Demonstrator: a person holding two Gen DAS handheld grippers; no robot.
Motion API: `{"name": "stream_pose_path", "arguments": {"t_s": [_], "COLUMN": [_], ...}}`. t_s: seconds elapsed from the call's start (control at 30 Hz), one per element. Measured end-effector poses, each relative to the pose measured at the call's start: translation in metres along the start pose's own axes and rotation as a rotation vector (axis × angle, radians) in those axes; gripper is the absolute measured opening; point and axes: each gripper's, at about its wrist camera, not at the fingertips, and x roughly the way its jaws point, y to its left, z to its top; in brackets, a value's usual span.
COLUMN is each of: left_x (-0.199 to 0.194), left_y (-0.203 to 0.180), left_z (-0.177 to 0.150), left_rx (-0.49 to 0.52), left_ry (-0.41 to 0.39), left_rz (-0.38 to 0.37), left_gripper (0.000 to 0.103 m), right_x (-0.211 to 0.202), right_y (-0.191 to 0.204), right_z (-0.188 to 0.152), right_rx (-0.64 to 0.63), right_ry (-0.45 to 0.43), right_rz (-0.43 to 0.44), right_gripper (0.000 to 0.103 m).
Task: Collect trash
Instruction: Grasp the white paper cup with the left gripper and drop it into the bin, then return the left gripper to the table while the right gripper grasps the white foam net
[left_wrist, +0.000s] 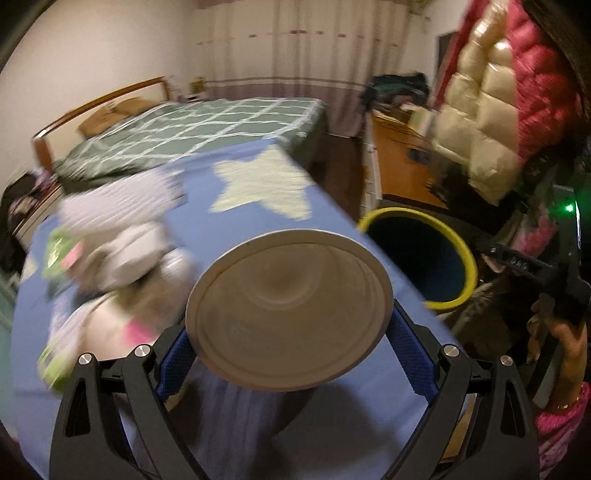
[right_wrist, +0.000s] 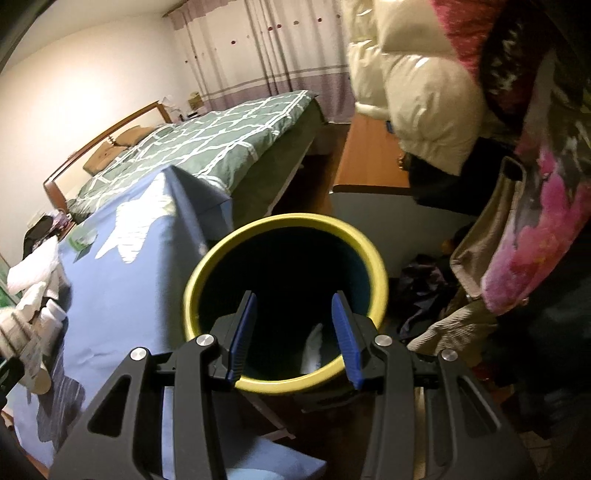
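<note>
A beige paper cup (left_wrist: 288, 310) fills the middle of the left wrist view with its round end towards the camera. My left gripper (left_wrist: 290, 332) is shut on it, a blue pad (left_wrist: 406, 350) against each side, above the blue star-print tablecloth (left_wrist: 240, 206). Crumpled white tissues (left_wrist: 122, 236) and green wrappers (left_wrist: 59, 251) lie blurred on the cloth to the left. The yellow-rimmed trash bin (left_wrist: 406, 212) stands off the table's right edge. My right gripper (right_wrist: 295, 299) hangs open over the bin (right_wrist: 295, 219) with nothing between its fingers. A white scrap (right_wrist: 312, 350) lies inside the bin.
Beyond the table stands a bed with a green checked quilt (right_wrist: 221, 140), and a wooden desk (right_wrist: 369, 162) is at the right. A person in a puffy cream and red jacket (left_wrist: 491, 122) stands close on the right. Clothes (right_wrist: 424, 288) lie on the floor beside the bin.
</note>
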Motion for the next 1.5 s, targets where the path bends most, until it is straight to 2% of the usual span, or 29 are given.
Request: {"name": "stream_pose_path", "arguments": {"t_s": [0.23,0.4,0.6,0.77,0.93,1.13,1.3,1.5], "left_x": [0.058,0.106,0.145,0.162,0.144,0.085,0.030,-0.030], "left_y": [-0.076,-0.117,-0.156,-0.168,-0.151,-0.109,-0.049,0.045], "left_z": [0.037,0.061,0.075,0.084,0.087,0.078,0.058,0.023], "left_rx": [0.101,0.137,0.175,0.156,0.121,0.079,0.011,-0.125], "left_ry": [0.043,0.091,0.127,0.142,0.128,0.044,-0.023,-0.082], "left_rz": [-0.087,-0.105,-0.111,-0.111,-0.123,-0.105,-0.029,0.099], "left_gripper": [0.092,0.092,0.092,0.092,0.093,0.096,0.097,0.098], "right_x": [0.000,-0.001,0.003,0.003,0.001,0.000,0.004,0.008], "right_y": [-0.028,-0.049,-0.072,-0.081,-0.084,-0.065,-0.024,0.040], "right_z": [0.000,-0.005,-0.012,-0.014,-0.015,-0.015,-0.017,-0.023], "right_rx": [0.024,0.039,0.067,0.083,0.084,0.061,-0.005,-0.104], "right_ry": [0.004,0.012,0.032,0.033,0.034,0.035,0.047,0.068], "right_rz": [-0.026,-0.053,-0.084,-0.101,-0.101,-0.084,-0.041,0.028], "right_gripper": [0.041,0.043,0.047,0.048,0.049,0.049,0.049,0.049]}}
